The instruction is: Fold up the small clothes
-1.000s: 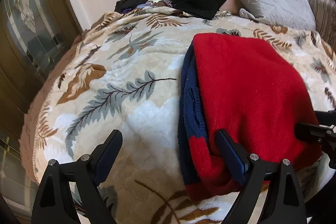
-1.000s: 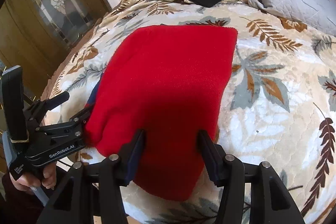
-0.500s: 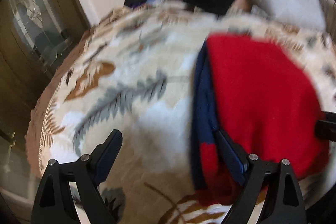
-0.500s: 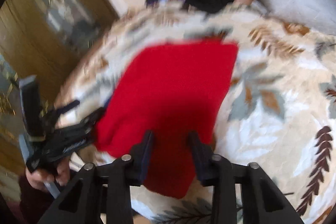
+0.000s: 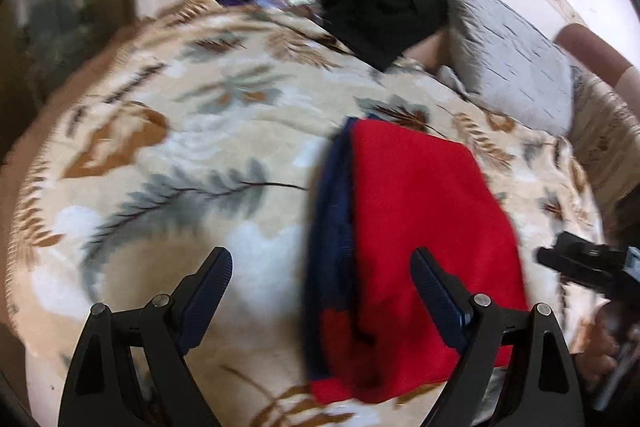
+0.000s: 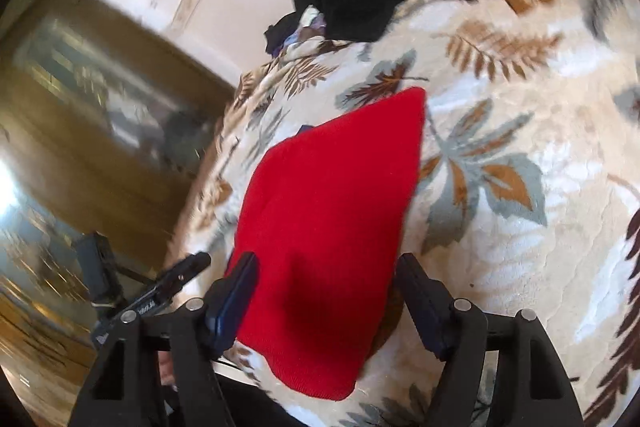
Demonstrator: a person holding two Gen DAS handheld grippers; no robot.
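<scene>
Lying folded on the leaf-print blanket (image 5: pixel 168 163), the red garment (image 5: pixel 420 227) shows a navy edge (left side), with bare blanket on both flanks. Left gripper (image 5: pixel 320 291) hovers wide open, holding nothing; right gripper (image 6: pixel 326 291) tilts downward, its jaws opening astride the near hem.

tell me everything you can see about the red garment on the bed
The red garment is a soft, knit-looking piece folded into a rough rectangle, lying flat on the leaf-print blanket. A navy layer shows along one long edge. In the right wrist view its near end lies between the right gripper's opening jaws, not pinched.
</scene>
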